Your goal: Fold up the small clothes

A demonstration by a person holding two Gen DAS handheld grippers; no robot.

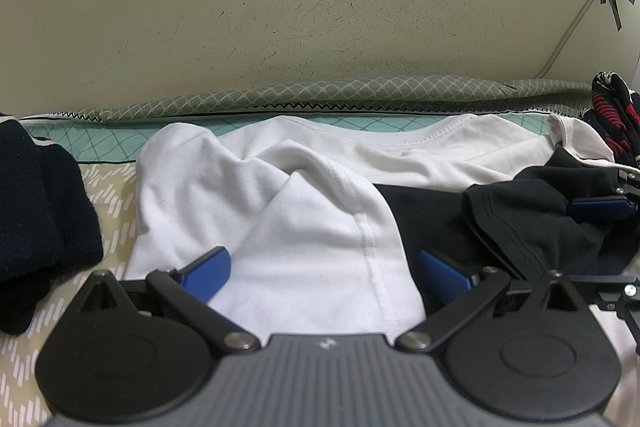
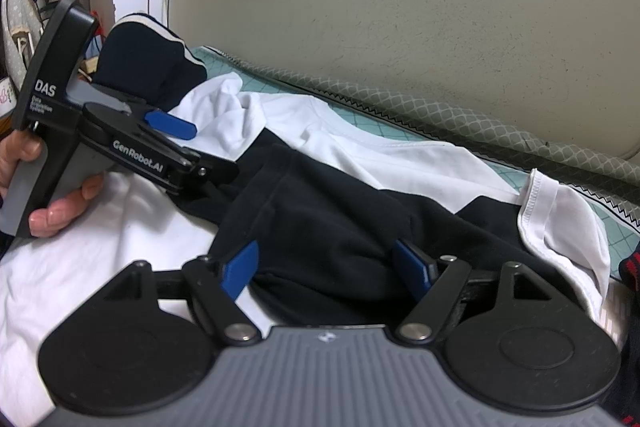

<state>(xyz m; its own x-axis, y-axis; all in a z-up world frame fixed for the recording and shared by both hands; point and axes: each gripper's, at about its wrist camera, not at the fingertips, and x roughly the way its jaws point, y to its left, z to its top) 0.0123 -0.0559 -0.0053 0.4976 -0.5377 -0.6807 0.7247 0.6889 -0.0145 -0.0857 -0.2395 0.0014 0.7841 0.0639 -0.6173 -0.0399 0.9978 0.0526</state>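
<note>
Lying across the middle of both frames, the white and black garment [image 1: 312, 227] is spread rumpled on the patterned bed sheet [image 1: 108, 203], its white half toward the left of the left wrist view and its black half toward the right. It looks like thin, soft jersey, light and limp, likely to sag and slide once lifted, so stitched hems and the sleeve seam seem the firmest places to pinch. The left gripper [image 1: 324, 269] stands wide apart with a white fold lying between its blue pads, which do not appear to press it. The right gripper [image 2: 326, 269] is also spread wide, with its jaws opening slightly, and bunched black cloth sits between them without being clamped. A dark folded garment [image 1: 36, 211] lies at the left edge, and a red and black patterned item [image 1: 612, 115] at the upper right, both close to the cloth. The wall [image 1: 280, 7] runs just behind, so free room seems mostly toward the lower frame.
</note>
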